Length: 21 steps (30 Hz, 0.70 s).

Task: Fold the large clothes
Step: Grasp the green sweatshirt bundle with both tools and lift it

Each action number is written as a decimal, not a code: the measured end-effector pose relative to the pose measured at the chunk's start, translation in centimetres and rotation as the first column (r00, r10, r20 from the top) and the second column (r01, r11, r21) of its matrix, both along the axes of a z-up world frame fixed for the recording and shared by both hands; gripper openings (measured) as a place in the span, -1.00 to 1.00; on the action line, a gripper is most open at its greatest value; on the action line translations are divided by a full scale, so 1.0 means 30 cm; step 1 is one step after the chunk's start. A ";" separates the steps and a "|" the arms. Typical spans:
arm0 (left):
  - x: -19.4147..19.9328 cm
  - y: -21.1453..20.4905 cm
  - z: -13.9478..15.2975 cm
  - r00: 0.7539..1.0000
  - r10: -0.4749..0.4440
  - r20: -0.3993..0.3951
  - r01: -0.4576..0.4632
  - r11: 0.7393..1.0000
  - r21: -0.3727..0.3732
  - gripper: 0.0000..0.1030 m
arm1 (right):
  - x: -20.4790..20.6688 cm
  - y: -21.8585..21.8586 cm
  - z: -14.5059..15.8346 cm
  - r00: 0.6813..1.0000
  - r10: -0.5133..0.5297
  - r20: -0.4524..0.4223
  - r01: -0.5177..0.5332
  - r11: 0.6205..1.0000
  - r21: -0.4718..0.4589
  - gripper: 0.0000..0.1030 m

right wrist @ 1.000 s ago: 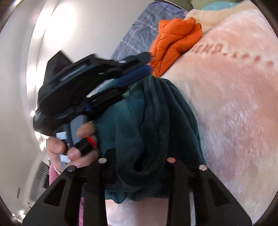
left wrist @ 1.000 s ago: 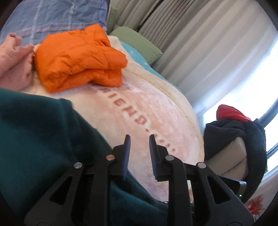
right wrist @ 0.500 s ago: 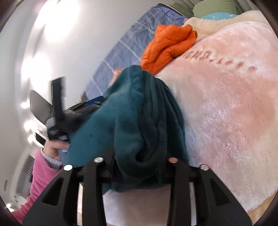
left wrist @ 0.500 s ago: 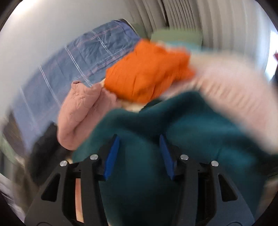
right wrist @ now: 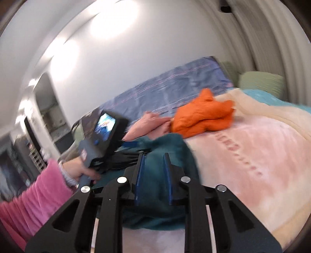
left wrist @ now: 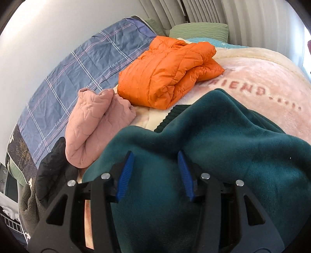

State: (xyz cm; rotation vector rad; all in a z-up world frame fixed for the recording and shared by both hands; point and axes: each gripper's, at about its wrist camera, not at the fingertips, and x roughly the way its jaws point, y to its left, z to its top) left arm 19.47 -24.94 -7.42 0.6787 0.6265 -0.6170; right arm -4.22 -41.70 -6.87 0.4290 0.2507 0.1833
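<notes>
A blue checked sheet (left wrist: 77, 64) fills the upper left; green pillows (left wrist: 198, 31) and pleated curtains (left wrist: 204, 11) sit at top.

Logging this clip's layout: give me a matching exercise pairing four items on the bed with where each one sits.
Things:
1. orange jacket
2. pink garment
3. green fleece
4. green pillow

Places:
A. right in front of the left gripper, whose jaws stand open
B. at the head of the bed, by the curtains
C. folded on the pink blanket, above the lettering
D. at the blanket's edge, beside the blue plaid sheet

Pairs: 1-C, 2-D, 3-A, 4-B
</notes>
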 end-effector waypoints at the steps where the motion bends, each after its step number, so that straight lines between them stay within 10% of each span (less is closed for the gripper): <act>1: 0.000 -0.001 0.000 1.000 0.000 0.000 0.000 1.000 0.001 -0.09 | 0.040 0.013 -0.025 0.999 0.004 -0.037 -0.004 1.000 -0.012 -0.59; 4: 0.000 0.000 0.001 1.000 0.002 0.003 -0.002 1.000 -0.005 -0.09 | 0.220 0.005 -0.229 0.965 0.010 -0.260 -0.003 1.000 0.027 -0.79; 13: -0.006 -0.027 0.038 1.000 -0.001 0.027 0.001 1.000 0.009 -0.02 | 0.196 0.013 -0.243 0.967 -0.007 -0.256 0.003 1.000 -0.015 -0.85; 17: -0.013 -0.065 0.148 0.996 -0.083 -0.036 0.079 0.991 -0.108 -0.01 | 0.202 0.015 -0.251 0.966 0.021 -0.259 -0.020 1.000 0.006 -0.85; 21: -0.058 -0.209 0.184 0.983 -0.182 0.002 0.182 0.982 -0.050 0.24 | 0.207 0.021 -0.247 0.965 0.014 -0.262 -0.015 1.000 -0.002 -0.85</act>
